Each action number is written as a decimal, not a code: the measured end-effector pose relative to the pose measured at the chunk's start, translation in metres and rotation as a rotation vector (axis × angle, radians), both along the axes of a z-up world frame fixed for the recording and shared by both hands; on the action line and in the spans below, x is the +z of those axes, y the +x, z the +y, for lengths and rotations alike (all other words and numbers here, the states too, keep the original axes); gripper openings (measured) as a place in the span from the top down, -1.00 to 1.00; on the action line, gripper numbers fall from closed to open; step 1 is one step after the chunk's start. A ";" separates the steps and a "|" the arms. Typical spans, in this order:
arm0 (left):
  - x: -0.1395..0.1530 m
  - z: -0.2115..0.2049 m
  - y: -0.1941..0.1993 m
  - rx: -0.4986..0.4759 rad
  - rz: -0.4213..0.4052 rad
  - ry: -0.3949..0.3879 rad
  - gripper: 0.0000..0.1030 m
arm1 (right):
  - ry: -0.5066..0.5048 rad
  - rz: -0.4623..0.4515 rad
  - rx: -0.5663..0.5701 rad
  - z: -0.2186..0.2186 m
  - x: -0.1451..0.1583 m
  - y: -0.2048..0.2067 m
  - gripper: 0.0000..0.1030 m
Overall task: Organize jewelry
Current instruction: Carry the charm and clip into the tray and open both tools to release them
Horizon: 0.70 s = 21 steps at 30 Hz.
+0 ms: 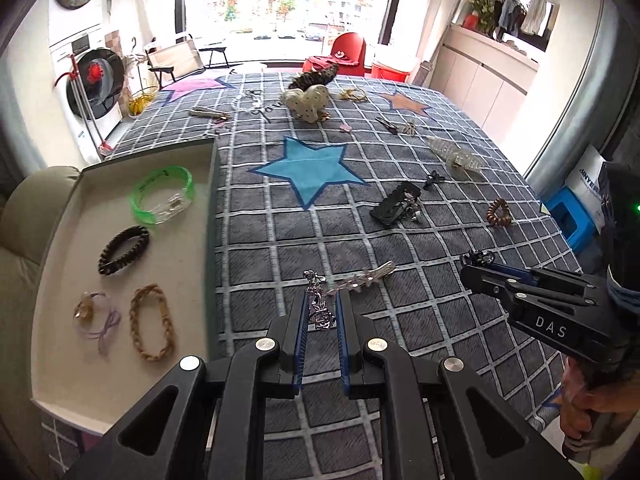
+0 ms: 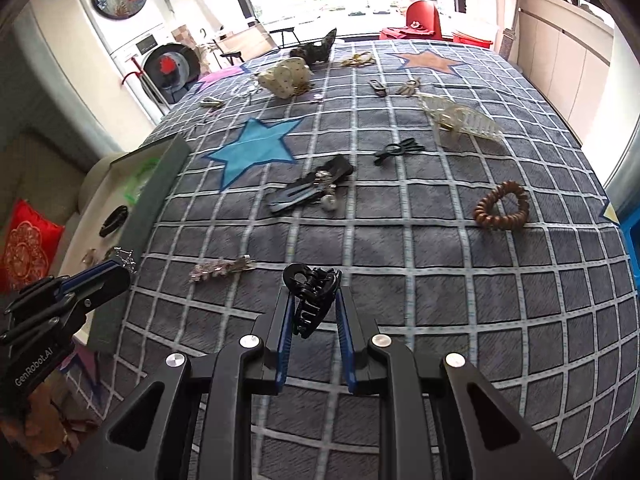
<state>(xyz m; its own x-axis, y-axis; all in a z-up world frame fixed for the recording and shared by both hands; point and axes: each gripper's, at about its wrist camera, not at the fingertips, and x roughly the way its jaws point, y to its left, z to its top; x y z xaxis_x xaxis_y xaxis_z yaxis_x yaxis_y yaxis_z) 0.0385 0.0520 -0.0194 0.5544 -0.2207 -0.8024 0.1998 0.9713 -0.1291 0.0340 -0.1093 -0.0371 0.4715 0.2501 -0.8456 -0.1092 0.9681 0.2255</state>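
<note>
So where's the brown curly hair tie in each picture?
Left wrist view: the brown spiral hair tie lies far right on the checked blanket, above the right gripper.
Right wrist view: the same tie lies right of centre, well beyond the jaws.
Shared landmark: the blue star, left of the tie in both.

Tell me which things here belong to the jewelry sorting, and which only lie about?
Job: silver ornament in left gripper; black claw clip in right gripper; tray; brown coil tie.
Lying about: red chair; washing machine.
</note>
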 end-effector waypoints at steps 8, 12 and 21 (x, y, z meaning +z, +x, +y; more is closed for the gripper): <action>0.005 0.034 -0.007 0.054 -0.022 -0.037 0.70 | -0.015 -0.017 0.061 0.039 0.014 0.000 0.56; 0.007 0.054 -0.008 0.091 -0.033 -0.039 0.70 | -0.014 -0.023 0.093 0.058 0.020 0.004 0.56; 0.016 0.108 -0.002 0.190 -0.058 -0.026 0.70 | -0.009 -0.045 0.193 0.114 0.039 0.022 0.56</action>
